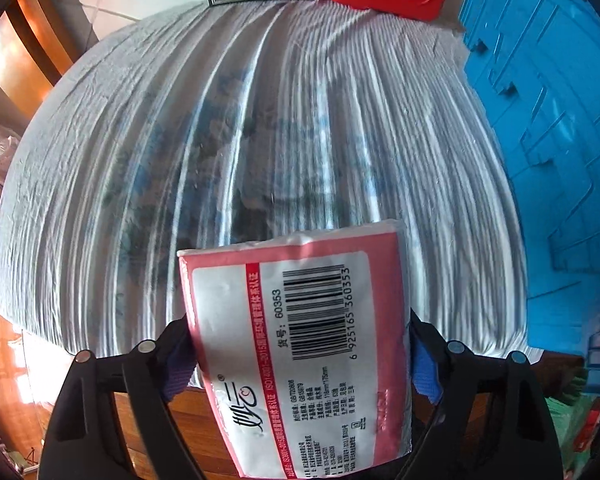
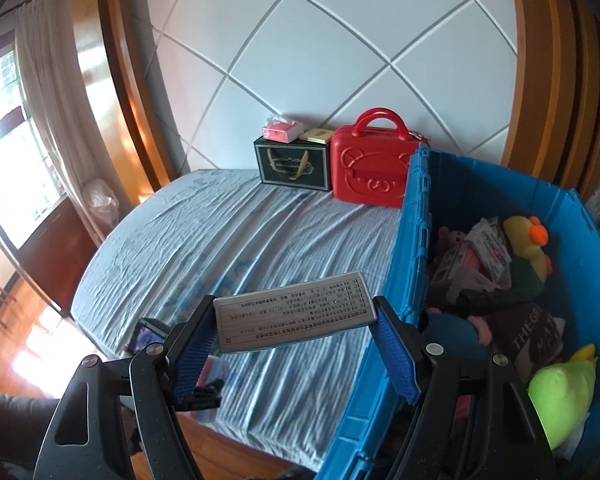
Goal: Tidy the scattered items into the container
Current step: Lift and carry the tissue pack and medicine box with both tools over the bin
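Counts — hand-held grippers: two, left [image 1: 300, 356] and right [image 2: 294, 344]. Tissue packs: two, one pink-labelled [image 1: 300, 344], one red [image 2: 282, 130]. Grey box [image 2: 292, 316]: one. Blue crate [image 2: 416, 248]: one. Red case [image 2: 374, 168]: one. Dark gift box [image 2: 292, 168]: one. Plush toys in crate — several, exact number unclear.

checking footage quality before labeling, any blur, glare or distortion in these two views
Left wrist view: the striped bedsheet is smeared with motion blur, while the tissue pack in the left gripper stays sharp with a readable barcode. Right wrist view: mostly sharp, window at left blown out, strong fisheye bending of the blue crate; print on the flat box in the right gripper is too small to read.
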Available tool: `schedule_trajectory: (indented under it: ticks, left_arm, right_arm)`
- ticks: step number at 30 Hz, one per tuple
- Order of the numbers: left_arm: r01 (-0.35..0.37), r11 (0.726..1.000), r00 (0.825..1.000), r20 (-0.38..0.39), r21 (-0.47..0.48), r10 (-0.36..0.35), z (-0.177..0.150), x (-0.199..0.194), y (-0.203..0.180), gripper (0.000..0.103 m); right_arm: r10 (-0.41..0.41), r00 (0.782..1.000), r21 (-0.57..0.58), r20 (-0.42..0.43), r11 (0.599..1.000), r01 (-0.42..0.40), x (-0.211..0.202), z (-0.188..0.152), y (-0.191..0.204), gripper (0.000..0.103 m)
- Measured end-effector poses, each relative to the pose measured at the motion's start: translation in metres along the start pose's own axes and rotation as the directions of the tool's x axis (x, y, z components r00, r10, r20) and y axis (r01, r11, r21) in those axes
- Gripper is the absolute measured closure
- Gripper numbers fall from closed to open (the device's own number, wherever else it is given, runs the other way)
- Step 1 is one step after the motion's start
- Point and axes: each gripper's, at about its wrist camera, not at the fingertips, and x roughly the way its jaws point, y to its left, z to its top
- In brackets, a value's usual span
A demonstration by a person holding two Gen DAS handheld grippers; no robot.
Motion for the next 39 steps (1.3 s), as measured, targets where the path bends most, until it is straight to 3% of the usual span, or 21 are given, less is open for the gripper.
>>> schedule_trajectory:
  ticks: [6,12,18,28,34,39]
  left_arm:
    - [0.032,0.998,0.983,0.176,0.055,-0.042,0.072,-0.085,-0.01,0.017]
    - [0.076,0.985,0.941,0.314,0.154,-0.122,0.144,-0.146,-0.054,0.017]
    - [0.104,0.967,0.902,0.388,0.235,-0.191,0.192,-0.189,-0.1,0.017]
    - [0.148,0.912,0.857,0.412,0.382,-0.311,0.252,-0.212,-0.185,0.017]
    - [0.18,0.847,0.831,0.383,0.5,-0.403,0.277,-0.222,-0.239,0.017]
    - [0.203,0.788,0.825,0.332,0.581,-0.457,0.292,-0.222,-0.284,0.017]
  right_arm:
    - [-0.015,0.999,0.031,0.044,0.999,0.013,-0.001,0.018,-0.013,0.028]
    - [-0.041,0.995,0.066,0.096,0.997,0.035,-0.003,0.041,-0.039,0.028]
    - [-0.075,0.989,0.095,0.128,0.993,0.063,-0.004,0.06,-0.071,0.028]
    - [-0.171,0.975,0.162,0.139,0.976,0.148,-0.01,0.068,-0.124,0.028]
    - [-0.257,0.958,0.243,0.124,0.944,0.222,-0.014,0.065,-0.15,0.028]
    - [-0.324,0.941,0.312,0.097,0.908,0.281,-0.018,0.058,-0.167,0.028]
